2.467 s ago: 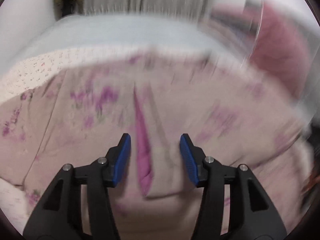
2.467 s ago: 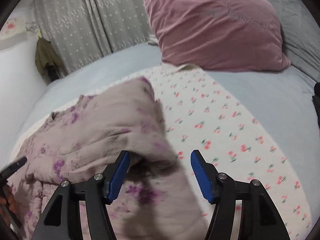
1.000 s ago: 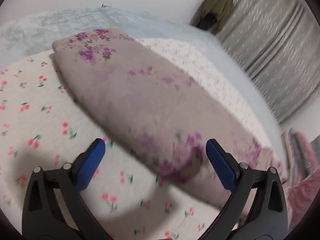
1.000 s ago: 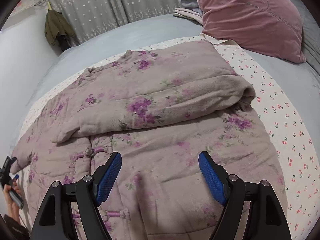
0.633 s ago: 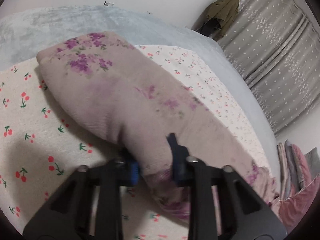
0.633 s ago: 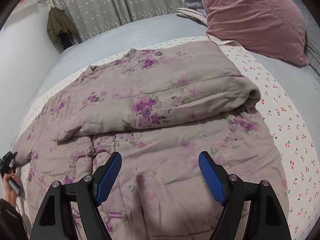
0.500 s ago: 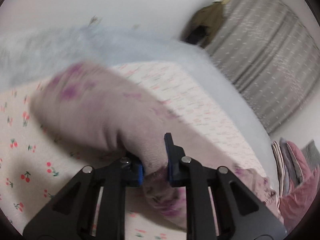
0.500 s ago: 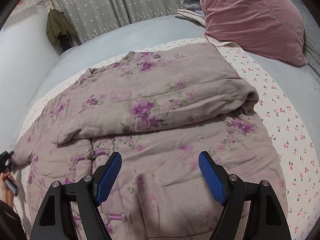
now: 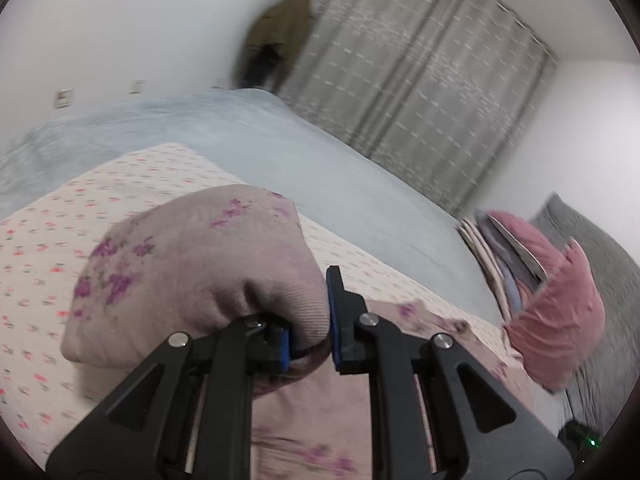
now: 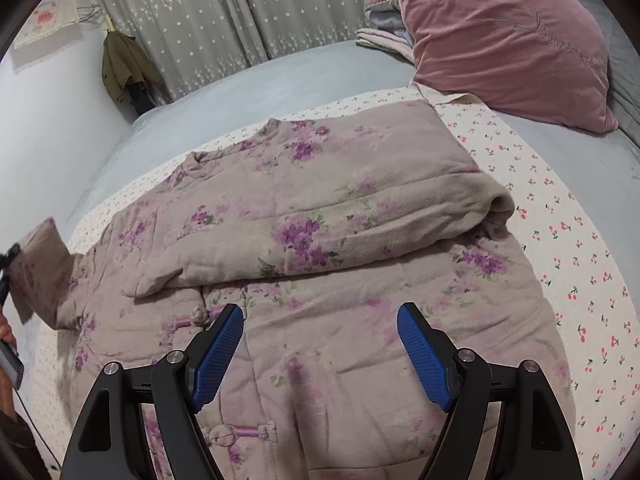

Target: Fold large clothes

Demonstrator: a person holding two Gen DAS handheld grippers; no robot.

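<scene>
On the cherry-print sheet (image 10: 568,240) covering the grey-blue bed (image 10: 280,80), a padded floral jacket (image 10: 340,240) is lying front up, one sleeve folded across its chest. At its left end, the left gripper (image 9: 310,330) is pinching the other sleeve's cuff (image 9: 192,268) and holding it raised off the sheet; motion blur is making the exact bite hard to read. Further right, the right gripper (image 10: 320,354) is hovering with jaws spread wide above the jacket's lower front, gripping nothing, a pink pillow (image 10: 508,40) lying beyond
</scene>
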